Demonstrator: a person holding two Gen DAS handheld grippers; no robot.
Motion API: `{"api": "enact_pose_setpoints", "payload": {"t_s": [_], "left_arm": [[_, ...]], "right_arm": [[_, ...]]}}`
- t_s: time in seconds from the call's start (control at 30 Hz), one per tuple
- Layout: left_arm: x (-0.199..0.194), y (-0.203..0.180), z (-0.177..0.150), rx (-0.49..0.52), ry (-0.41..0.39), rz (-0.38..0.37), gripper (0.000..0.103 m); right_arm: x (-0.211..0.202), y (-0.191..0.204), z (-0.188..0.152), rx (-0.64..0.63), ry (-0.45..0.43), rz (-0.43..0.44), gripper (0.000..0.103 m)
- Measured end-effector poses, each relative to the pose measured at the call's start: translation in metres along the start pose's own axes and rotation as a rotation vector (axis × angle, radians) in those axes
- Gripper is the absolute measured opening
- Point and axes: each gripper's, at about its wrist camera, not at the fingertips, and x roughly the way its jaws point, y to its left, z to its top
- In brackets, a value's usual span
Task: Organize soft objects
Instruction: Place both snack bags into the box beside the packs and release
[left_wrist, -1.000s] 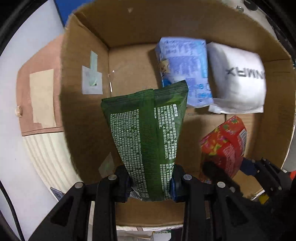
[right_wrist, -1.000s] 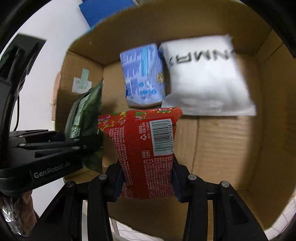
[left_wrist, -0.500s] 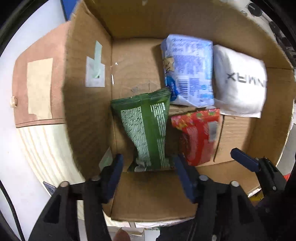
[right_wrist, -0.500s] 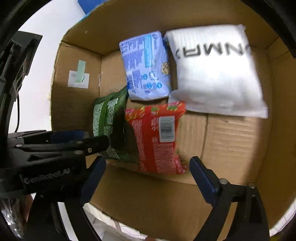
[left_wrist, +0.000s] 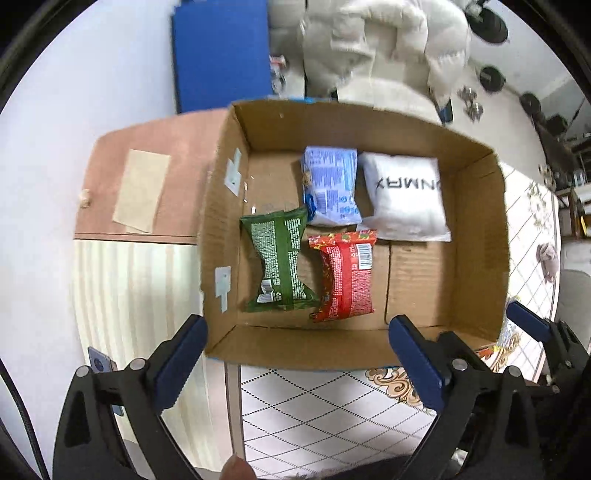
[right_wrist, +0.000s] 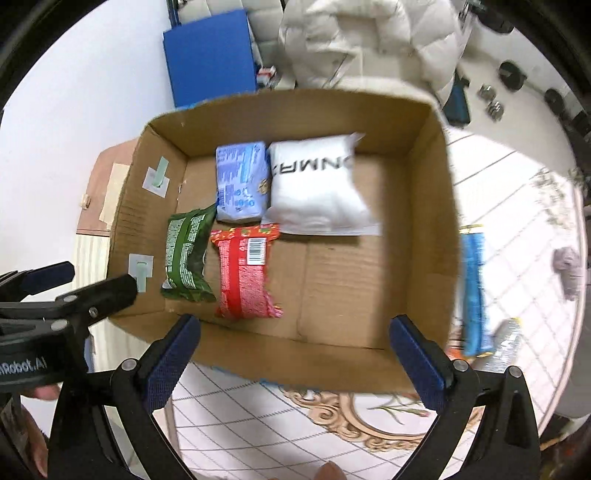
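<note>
An open cardboard box (left_wrist: 476, 236) (right_wrist: 428, 229) holds a green packet (left_wrist: 279, 264) (right_wrist: 186, 256), a red packet (left_wrist: 347, 275) (right_wrist: 245, 275), a light blue packet (left_wrist: 330, 186) (right_wrist: 242, 186) and a white pouch (left_wrist: 404, 197) (right_wrist: 316, 194), all lying flat on its floor. My left gripper (left_wrist: 297, 341) is open and empty, above the box's near wall. My right gripper (right_wrist: 295, 341) is open and empty, also above the near wall. The left gripper also shows at the left edge of the right wrist view (right_wrist: 66, 291).
The box stands on a patterned tablecloth (left_wrist: 317, 406) (right_wrist: 517, 206). A blue packet (right_wrist: 472, 291) and other small items lie on the cloth right of the box. A pink-topped cabinet (left_wrist: 147, 173) is left of the box. A blue board (left_wrist: 221, 55) and a white jacket (left_wrist: 384, 48) are behind.
Both grippers opened, dropping the green and red packets onto the box floor, then pulled back and up out of the box.
</note>
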Motion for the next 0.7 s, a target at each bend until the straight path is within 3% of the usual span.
{"api": "enact_pose_setpoints", "payload": {"t_s": [0.43,0.57,0.7], "left_arm": [[-0.055,-0.014,-0.059,-0.038,-0.191,0.031,0.103],[-0.072,-0.022,-0.067,-0.050,-0.224,0.031,0.103],[-0.081,-0.045,-0.077,-0.015,-0.284,0.076,0.103]], "right_arm": [[-0.085,-0.009,-0.066,-0.019,-0.185,-0.032,0.103],[-0.097,-0.013,-0.074,-0.029,-0.194,0.003,0.103],[-0.108,-0.042,-0.084,0.004,-0.176,0.061,0.103]]}}
